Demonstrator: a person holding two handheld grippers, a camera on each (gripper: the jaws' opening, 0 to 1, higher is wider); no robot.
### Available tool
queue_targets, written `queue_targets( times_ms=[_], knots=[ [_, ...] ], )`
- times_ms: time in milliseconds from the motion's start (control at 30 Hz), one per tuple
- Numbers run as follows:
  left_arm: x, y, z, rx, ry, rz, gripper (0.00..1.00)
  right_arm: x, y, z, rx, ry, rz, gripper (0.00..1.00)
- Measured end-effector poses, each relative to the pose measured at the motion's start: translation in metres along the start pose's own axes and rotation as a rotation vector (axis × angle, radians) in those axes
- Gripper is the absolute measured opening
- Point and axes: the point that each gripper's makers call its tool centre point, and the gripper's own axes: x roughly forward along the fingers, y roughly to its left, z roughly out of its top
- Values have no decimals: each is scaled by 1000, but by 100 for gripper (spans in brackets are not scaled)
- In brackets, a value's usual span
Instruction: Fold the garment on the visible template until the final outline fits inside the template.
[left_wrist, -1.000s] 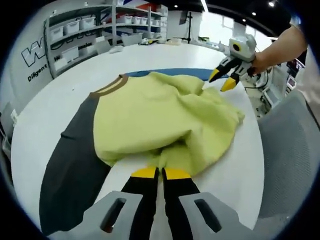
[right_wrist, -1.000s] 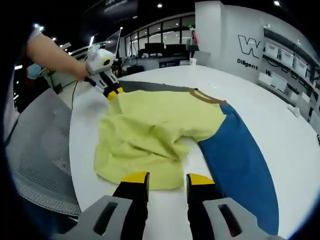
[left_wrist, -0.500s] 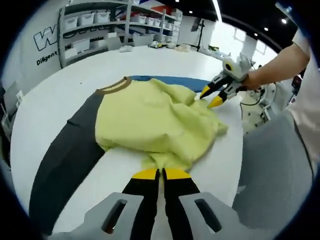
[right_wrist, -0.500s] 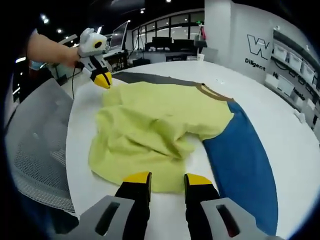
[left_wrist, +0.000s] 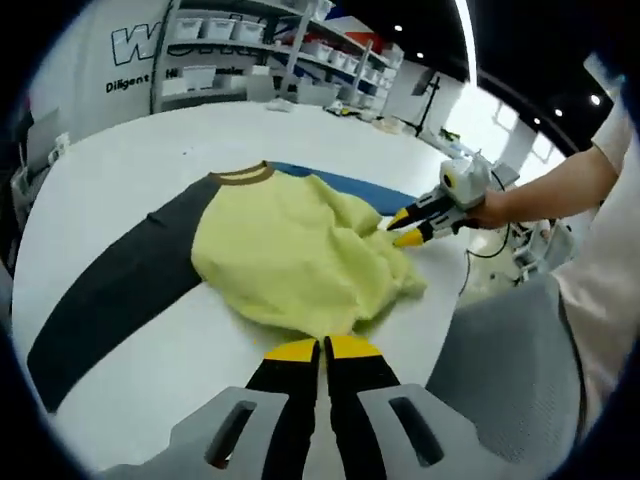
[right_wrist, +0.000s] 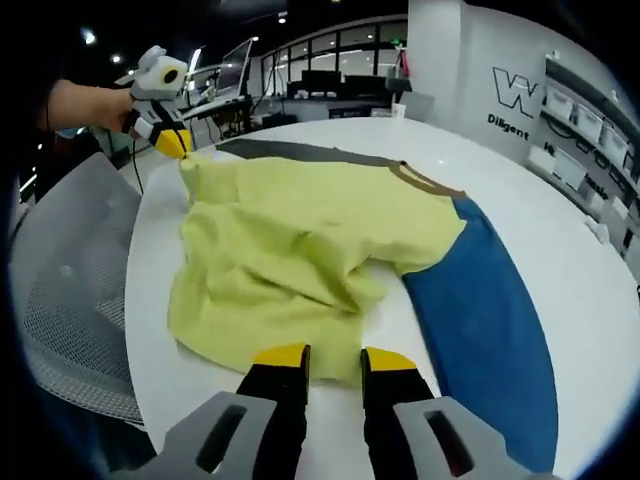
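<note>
Folding has barely begun: the rumpled yellow shirt (left_wrist: 300, 255) with grey and blue sleeves sprawls across the white tabletop (left_wrist: 120, 165), its hem pinched in the left gripper's (left_wrist: 322, 347) closed jaws, the right gripper's (right_wrist: 334, 357) jaws slightly parted, empty.

A bright workshop around a white round desk (left_wrist: 150, 150).
Shelves (left_wrist: 250, 70) of white bins lined the lettered wall (right_wrist: 520, 90); a grey mesh chair (right_wrist: 70, 300) stood beside the desk.

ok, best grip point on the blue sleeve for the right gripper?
Probably the long outer edge of the blue sleeve, coming in low from the bare white table side. It lies flat and straight there, clear of the bunched yellow-green shirt body; right gripper is open.
</note>
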Motion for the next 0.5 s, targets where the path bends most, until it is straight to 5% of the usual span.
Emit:
queue_targets(
  times_ms=[200, 500],
  knots=[
    [-2, 13, -5, -88, -9, 51, 1, 0, 3, 0, 0, 14, 2, 0],
    [-4, 27, -18, -93, -31, 92, 2, -22, 15, 1, 26, 6, 14, 0]
  ],
)
